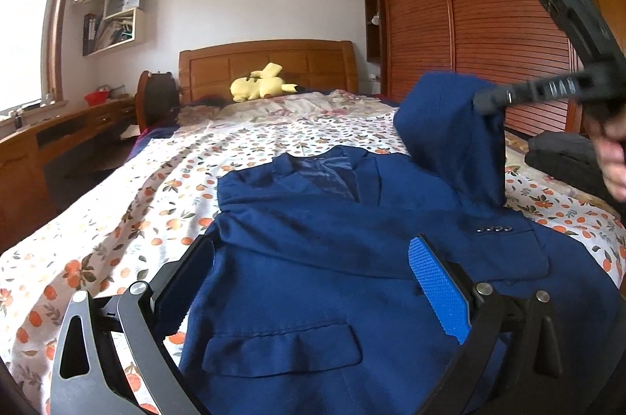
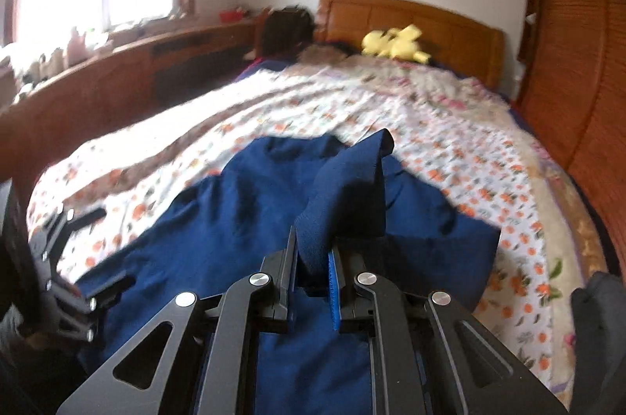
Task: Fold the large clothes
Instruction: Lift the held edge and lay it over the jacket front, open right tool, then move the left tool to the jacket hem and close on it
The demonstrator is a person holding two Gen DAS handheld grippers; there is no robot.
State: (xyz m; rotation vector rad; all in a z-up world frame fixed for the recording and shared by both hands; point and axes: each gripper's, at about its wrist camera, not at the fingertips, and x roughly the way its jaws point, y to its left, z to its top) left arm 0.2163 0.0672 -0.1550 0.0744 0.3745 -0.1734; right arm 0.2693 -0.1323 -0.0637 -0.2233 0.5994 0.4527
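Observation:
A dark blue suit jacket (image 1: 313, 258) lies face up on the floral bed sheet (image 1: 117, 219), collar toward the headboard. My left gripper (image 1: 313, 250) hovers open over its lower front, one finger at the jacket's left edge and the blue pad (image 1: 438, 289) over the cloth. My right gripper (image 1: 479, 100) is shut on the jacket's sleeve (image 1: 450, 133) and holds it up above the right shoulder. In the right wrist view the sleeve (image 2: 348, 188) is pinched between the jaws of the right gripper (image 2: 313, 246), with the jacket (image 2: 242, 211) below. The left gripper (image 2: 98, 250) shows at the left edge.
A yellow plush toy (image 1: 258, 84) lies by the wooden headboard (image 1: 270, 62). A slatted wardrobe (image 1: 489, 23) runs along the right side and a wooden desk (image 1: 58, 133) along the left. A dark bundle (image 1: 563, 156) sits on the bed's right edge, beside a person's hand (image 1: 612, 156).

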